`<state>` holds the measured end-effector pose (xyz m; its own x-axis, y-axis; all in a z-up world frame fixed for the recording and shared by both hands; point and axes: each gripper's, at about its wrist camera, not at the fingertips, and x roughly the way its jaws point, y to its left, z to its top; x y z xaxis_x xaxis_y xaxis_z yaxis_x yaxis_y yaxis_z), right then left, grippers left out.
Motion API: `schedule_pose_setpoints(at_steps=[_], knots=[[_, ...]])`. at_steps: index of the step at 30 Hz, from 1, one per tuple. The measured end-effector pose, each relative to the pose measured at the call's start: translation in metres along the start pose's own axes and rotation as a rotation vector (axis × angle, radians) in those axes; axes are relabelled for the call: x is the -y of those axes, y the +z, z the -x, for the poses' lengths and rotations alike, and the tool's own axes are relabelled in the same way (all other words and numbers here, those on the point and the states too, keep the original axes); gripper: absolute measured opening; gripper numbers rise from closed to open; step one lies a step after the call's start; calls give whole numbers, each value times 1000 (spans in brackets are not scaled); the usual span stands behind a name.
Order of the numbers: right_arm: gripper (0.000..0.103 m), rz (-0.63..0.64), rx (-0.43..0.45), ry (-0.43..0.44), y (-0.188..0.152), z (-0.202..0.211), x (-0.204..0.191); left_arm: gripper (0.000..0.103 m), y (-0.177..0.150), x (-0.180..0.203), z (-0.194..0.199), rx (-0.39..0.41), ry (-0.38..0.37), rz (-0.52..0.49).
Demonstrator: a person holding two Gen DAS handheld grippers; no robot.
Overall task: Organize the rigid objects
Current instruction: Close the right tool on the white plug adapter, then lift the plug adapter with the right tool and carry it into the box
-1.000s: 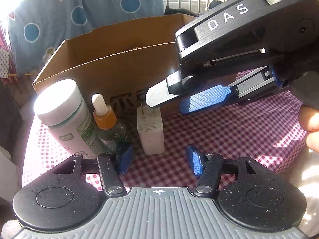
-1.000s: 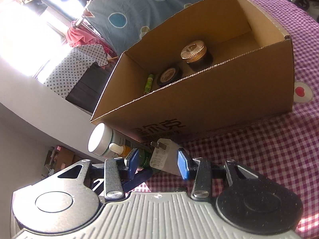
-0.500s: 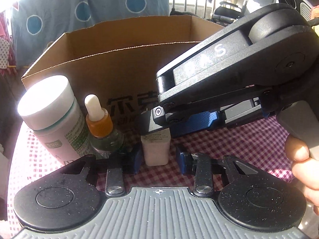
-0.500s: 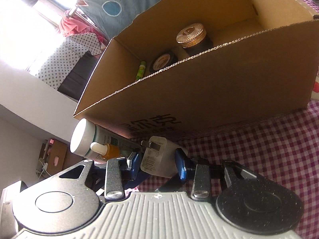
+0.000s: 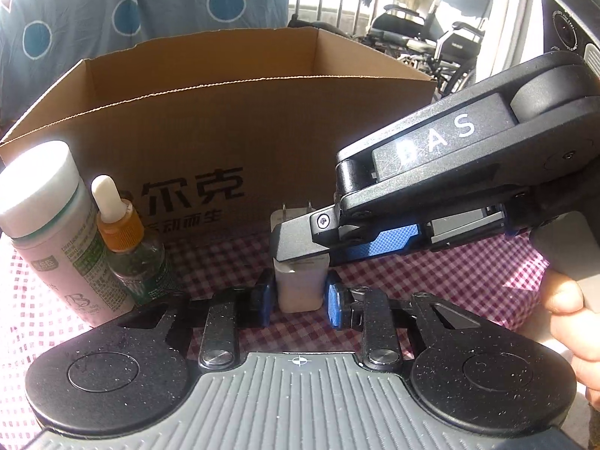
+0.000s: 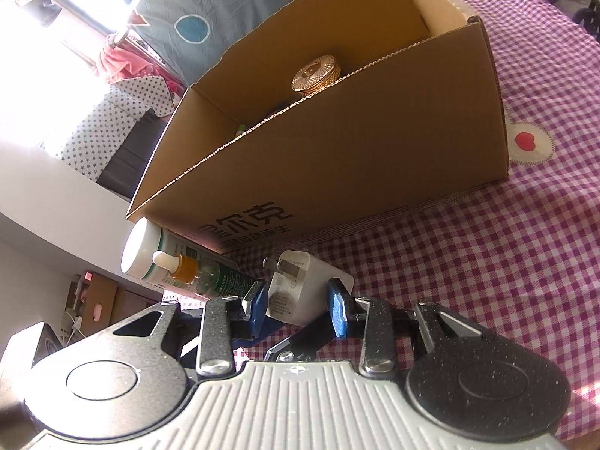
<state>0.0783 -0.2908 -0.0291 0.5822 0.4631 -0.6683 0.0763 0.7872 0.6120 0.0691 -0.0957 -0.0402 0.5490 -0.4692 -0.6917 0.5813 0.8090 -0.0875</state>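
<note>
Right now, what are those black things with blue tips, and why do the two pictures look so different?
They are two grabbing tools, each held in a person's hand, each with a camera looking along its fingers. One picture comes from the left gripper, the other from the right gripper. On the checked cloth stand a cardboard box, a white-capped bottle, a dropper bottle and a white charger. A gold-lidded jar sits in the box. Both tools' fingers sit either side of the charger; I cannot tell whether they squeeze it yet.

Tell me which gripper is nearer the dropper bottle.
Left. The dropper bottle stands just beside the left gripper, by its left finger; the right gripper is farther off, around the charger.
</note>
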Motion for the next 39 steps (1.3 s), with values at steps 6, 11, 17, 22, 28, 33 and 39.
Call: schedule_pose_setpoints(at_steps=[6,11,17,22,28,33,39], knots=[[38,-43,18,-14,-10,18,18,27,-3,16,3,-13,-48,-42],[38,-44,25,-26,-12,24,23,29,-4,22,1,-16,-62,-73],[38,-21,46,-45,-3,23,13,31,4,20,-9,-27,-62,-101],[39,-31,48,-50,3,16,12,32,7,23,-17,-27,-42,-120],[42,-55,53,-36,12,7,15,29,14,23,-24,-43,-26,-103],[43,-77,56,-16,16,0,24,28,19,27,-26,-41,-1,-100],[42,-60,68,-11,6,6,27,27,19,32,-21,-40,7,-90]])
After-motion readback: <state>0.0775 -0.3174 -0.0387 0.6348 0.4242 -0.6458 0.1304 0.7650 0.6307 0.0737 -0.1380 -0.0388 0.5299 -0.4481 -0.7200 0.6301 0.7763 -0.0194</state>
